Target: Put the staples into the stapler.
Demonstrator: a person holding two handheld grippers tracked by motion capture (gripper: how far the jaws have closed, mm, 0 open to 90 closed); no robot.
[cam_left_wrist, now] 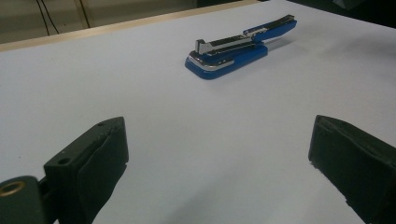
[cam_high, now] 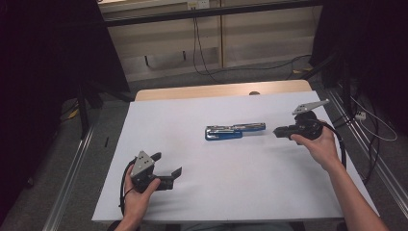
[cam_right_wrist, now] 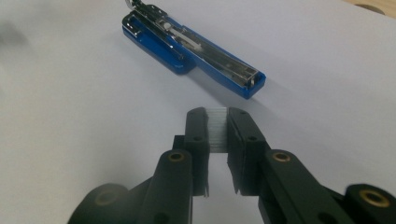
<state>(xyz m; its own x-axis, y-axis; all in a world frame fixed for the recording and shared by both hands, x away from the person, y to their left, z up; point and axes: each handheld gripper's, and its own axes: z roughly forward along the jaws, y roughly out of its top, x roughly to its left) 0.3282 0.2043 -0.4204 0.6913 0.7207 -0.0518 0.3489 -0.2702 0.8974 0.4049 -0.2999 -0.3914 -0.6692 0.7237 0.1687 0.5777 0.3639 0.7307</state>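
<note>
Staples (cam_right_wrist: 217, 128) sit pinched in the right gripper (cam_right_wrist: 217, 116), aimed at the near end of the open blue stapler (cam_right_wrist: 196, 49), lying lengthwise mid-table just ahead; left gripper (cam_high: 166, 166) gapes wide, farther off

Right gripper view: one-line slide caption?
Right gripper shut on a strip of staples, aimed at the opened blue stapler on the white table.

Opened stapler (cam_high: 234, 131) lying mid-table (cam_high: 202, 192); right tool (cam_high: 280, 132) just right of it, holding a staple strip (cam_right_wrist: 217, 128); left tool (cam_high: 166, 164) nearer the person, left, well apart.
</note>
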